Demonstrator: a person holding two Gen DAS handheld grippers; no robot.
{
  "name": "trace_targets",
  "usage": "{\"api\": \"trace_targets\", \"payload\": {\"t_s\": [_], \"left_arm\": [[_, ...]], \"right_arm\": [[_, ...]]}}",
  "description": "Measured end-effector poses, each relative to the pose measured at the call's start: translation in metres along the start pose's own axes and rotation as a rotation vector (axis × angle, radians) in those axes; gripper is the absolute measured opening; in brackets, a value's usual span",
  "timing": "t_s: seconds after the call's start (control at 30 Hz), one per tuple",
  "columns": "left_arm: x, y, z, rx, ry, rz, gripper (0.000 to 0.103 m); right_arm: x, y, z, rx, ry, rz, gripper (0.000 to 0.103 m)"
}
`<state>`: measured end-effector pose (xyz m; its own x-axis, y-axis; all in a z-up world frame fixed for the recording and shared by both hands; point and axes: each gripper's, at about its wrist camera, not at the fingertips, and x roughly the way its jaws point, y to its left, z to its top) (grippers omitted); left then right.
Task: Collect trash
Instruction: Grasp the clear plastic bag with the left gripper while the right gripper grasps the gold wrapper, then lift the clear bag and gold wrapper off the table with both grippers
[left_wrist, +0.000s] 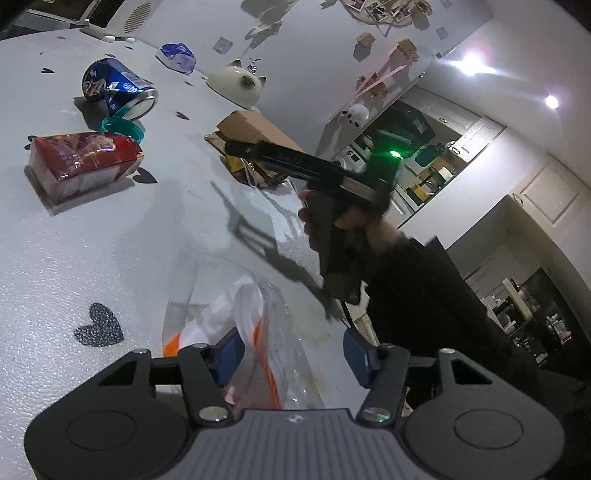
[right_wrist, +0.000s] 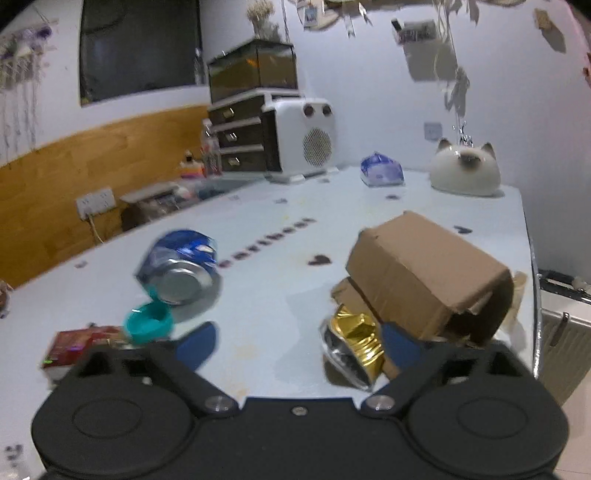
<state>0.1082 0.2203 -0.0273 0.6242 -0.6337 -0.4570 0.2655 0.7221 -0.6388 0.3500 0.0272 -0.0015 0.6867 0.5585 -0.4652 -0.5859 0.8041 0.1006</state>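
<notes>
On the white table (left_wrist: 110, 229) lie a crushed blue can (left_wrist: 116, 88), a teal lid (left_wrist: 123, 127), a red packet (left_wrist: 83, 162) and a brown cardboard box (left_wrist: 255, 129). My left gripper (left_wrist: 291, 356) is open over a clear plastic bag (left_wrist: 243, 332) with orange and white contents; the bag lies between and below the blue pads. My right gripper (right_wrist: 299, 341) is open and empty above the table (right_wrist: 277, 229). A crumpled gold wrapper (right_wrist: 354, 343) lies by its right finger (right_wrist: 400, 345), under the cardboard box (right_wrist: 428, 273). The blue can (right_wrist: 181, 266), teal lid (right_wrist: 147, 321) and red packet (right_wrist: 77, 347) lie to its left.
A blue-white plastic packet (right_wrist: 382, 170), a cat-shaped ceramic pot (right_wrist: 465, 170) and a white heater (right_wrist: 303, 140) stand at the table's far side. The right gripper's handle and the hand holding it (left_wrist: 332, 206) show in the left wrist view. The table edge (right_wrist: 532, 280) runs on the right.
</notes>
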Motion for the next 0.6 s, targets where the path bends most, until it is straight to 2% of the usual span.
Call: {"api": "trace_targets", "payload": {"t_s": [0.07,0.13,0.23,0.3,0.6], "left_arm": [[0.001,0.001,0.000,0.004,-0.001,0.009,0.055],[0.001,-0.001,0.000,0.017,-0.003,0.026,0.052],[0.001,-0.004,0.000,0.033,-0.006,0.050,0.049],[0.001,-0.005,0.000,0.038,-0.008,0.057,0.049],[-0.003,-0.011,0.000,0.077,-0.023,0.075,0.049]], "right_arm": [[0.014,-0.003,0.003,0.011,0.055,-0.024,0.067],[0.021,-0.007,0.004,0.027,0.082,-0.030,0.044],[0.021,-0.003,0.001,0.006,0.097,-0.033,0.023],[0.015,0.002,-0.002,-0.011,0.098,-0.025,0.017],[-0.041,0.027,-0.032,-0.027,0.081,0.028,0.016]]}}
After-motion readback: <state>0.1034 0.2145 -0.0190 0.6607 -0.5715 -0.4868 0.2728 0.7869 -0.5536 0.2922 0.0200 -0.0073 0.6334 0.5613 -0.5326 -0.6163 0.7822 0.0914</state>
